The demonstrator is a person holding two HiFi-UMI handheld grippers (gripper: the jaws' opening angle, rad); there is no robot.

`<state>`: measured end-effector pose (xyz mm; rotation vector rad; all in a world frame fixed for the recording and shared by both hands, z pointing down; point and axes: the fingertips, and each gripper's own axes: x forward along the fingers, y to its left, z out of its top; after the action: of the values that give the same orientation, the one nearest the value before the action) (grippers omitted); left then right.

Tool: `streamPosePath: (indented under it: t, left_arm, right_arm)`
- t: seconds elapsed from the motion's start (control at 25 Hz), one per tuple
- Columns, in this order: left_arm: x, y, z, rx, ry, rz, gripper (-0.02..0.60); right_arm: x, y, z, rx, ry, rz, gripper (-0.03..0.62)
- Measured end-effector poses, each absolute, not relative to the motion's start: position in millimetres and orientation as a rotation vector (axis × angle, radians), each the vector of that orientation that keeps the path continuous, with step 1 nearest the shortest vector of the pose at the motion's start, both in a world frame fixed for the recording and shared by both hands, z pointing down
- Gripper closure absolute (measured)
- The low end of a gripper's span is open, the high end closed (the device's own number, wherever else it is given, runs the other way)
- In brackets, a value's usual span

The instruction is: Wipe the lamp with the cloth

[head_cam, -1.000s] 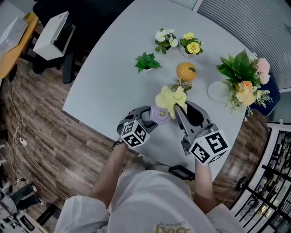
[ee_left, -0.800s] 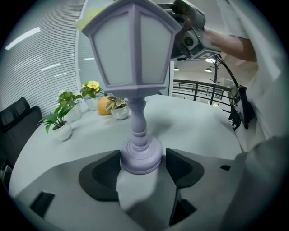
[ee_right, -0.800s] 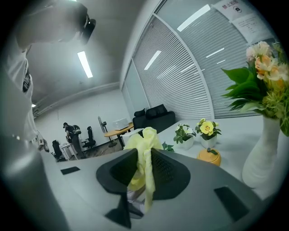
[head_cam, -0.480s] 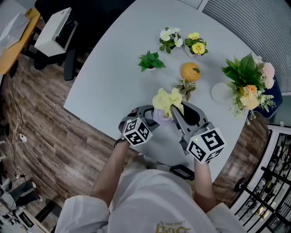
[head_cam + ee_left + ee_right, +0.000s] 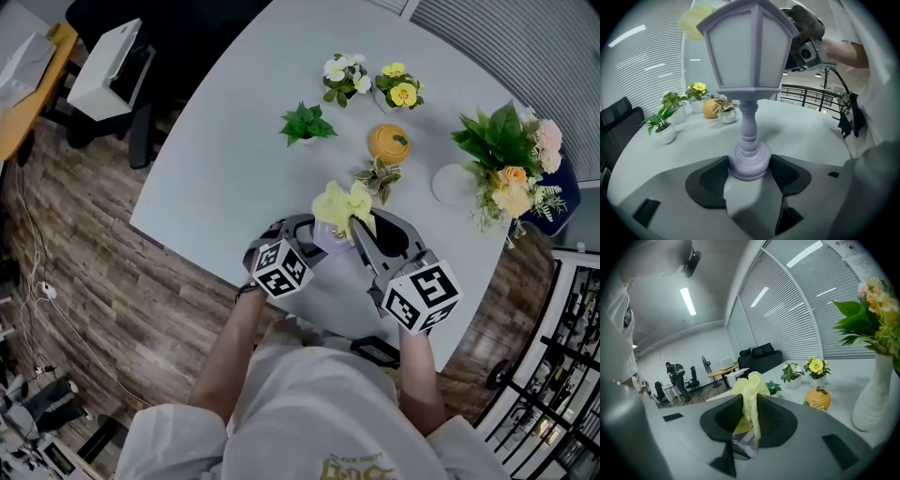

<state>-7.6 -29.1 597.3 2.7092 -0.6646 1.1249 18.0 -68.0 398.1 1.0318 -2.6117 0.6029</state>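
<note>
A lilac lantern-shaped lamp (image 5: 747, 51) stands upright on the grey table (image 5: 234, 159). My left gripper (image 5: 749, 174) is shut on its round base (image 5: 749, 161). From the head view the lamp (image 5: 330, 236) lies mostly under a yellow cloth (image 5: 345, 203). My right gripper (image 5: 749, 420) is shut on that cloth (image 5: 749, 392), holding it over the lamp's top; a bit of the lamp (image 5: 743, 448) shows below the jaws. In the head view my right gripper (image 5: 361, 232) sits just right of the lamp, my left gripper (image 5: 302, 239) just left.
Beyond the lamp stand a small variegated plant (image 5: 378, 177), an orange pumpkin-shaped pot (image 5: 388, 142), a green plant (image 5: 304, 125), two flower pots (image 5: 370, 82) and a big bouquet in a white vase (image 5: 502, 167). The table's near edge is right below my grippers.
The grippers, the lamp and the cloth have hardly moved; the cloth sits a touch differently on the lamp's top. Both grips are unchanged.
</note>
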Motion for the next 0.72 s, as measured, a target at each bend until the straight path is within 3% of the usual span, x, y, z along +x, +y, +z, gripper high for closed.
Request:
streamPosePath:
  t: [0.72]
  left_arm:
    - [-7.5, -28.4, 598.3, 2.702, -0.663, 1.128, 0.287]
  right_arm:
    - [28.8, -43.7, 401.7, 1.053, -2.568, 0.567, 0.503]
